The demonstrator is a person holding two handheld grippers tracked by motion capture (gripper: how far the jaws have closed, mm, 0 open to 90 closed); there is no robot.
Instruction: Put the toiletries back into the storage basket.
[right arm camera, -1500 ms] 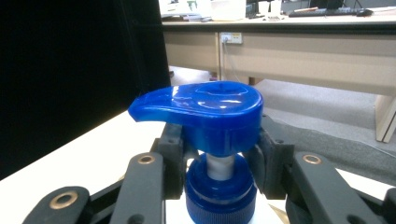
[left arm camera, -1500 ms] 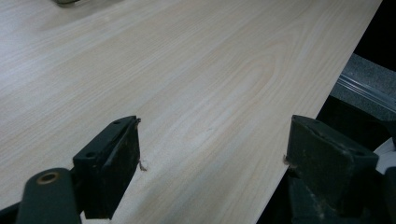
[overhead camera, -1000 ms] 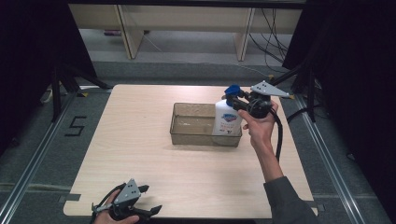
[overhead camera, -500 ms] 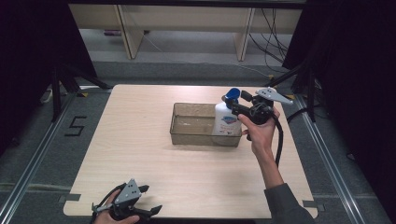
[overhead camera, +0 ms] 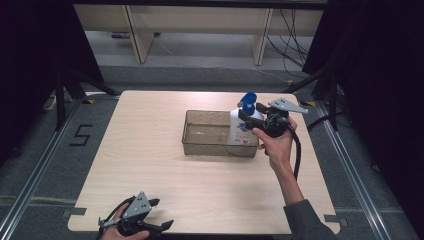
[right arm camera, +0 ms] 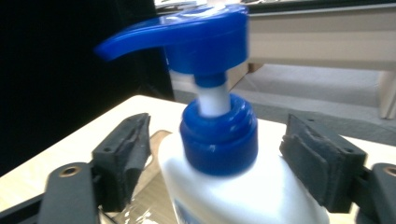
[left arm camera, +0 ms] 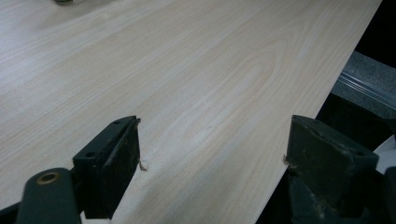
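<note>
White pump bottle (overhead camera: pixel 243 126) with blue dispenser standing upright at the right end of the clear plastic bin (overhead camera: pixel 210 134), right gripper (right arm camera: pixel 215 154) jaws just opened, pads clear of its neck; left gripper (left arm camera: pixel 212 163) jaws apart at near table (overhead camera: pixel 150 165) edge.

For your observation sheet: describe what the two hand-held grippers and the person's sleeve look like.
Both the left gripper and right gripper are black, with blocky black jaws and a grey three-cornered plate on top. A black cable trails from the right one. The sleeve is grey.

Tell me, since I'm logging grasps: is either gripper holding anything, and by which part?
Nothing is held. The right gripper has just opened around the pump bottle's neck, pads clear. The left gripper is open.
</note>
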